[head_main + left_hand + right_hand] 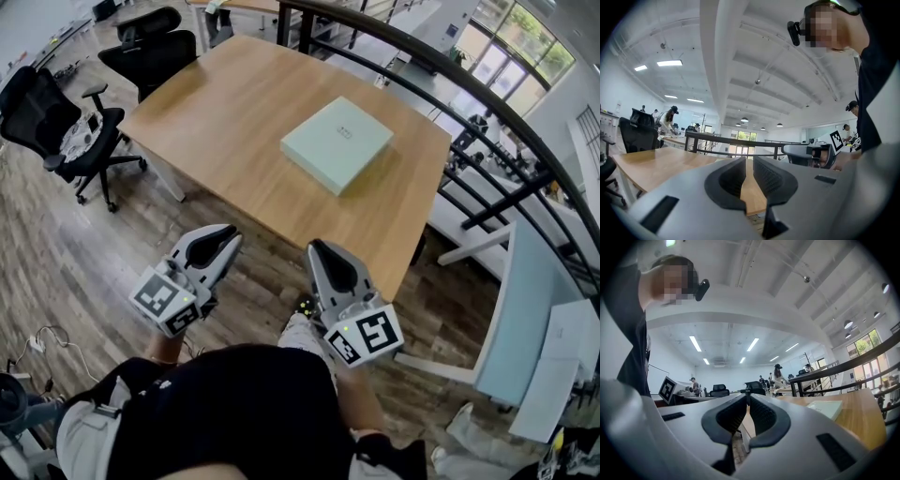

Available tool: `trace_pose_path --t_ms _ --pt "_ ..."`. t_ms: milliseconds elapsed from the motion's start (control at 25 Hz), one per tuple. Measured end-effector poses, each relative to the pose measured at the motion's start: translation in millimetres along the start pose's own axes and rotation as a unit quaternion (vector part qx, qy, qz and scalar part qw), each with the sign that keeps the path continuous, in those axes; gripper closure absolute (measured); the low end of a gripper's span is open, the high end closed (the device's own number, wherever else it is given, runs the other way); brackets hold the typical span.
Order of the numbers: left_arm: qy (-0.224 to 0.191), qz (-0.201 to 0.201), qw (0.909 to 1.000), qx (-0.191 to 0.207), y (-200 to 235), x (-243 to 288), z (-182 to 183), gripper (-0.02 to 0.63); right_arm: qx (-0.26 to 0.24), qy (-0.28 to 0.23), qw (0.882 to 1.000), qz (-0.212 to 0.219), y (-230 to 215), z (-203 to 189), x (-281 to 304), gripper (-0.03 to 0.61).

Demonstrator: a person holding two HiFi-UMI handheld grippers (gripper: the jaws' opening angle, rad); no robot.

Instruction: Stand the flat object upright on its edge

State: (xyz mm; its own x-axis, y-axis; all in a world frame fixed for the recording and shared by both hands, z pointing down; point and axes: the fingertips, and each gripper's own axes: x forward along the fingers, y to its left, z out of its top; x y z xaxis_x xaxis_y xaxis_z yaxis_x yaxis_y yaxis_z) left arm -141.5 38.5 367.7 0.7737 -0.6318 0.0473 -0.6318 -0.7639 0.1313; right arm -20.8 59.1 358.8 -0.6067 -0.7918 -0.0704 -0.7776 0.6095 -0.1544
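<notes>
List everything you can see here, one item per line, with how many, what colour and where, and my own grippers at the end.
Flat box: one, pale green, lying flat on the table, towards its far right side.
Table: one, light wood, ahead of the person.
Office chairs: two, black, left of the table.
Railing: one, black, running past the table's right side.
Left gripper: one, grey, shut and empty, short of the table's near edge.
Right gripper: one, grey, shut and empty, beside the left one.
</notes>
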Motion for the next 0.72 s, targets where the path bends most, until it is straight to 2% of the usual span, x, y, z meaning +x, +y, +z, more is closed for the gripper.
trace_pose_path --t_ms 720 --pt "0.011 0.017 0.9997 0.012 14 92 17 0.557 0.012 -0.009 1.000 0.007 -92 17 17 0.546"
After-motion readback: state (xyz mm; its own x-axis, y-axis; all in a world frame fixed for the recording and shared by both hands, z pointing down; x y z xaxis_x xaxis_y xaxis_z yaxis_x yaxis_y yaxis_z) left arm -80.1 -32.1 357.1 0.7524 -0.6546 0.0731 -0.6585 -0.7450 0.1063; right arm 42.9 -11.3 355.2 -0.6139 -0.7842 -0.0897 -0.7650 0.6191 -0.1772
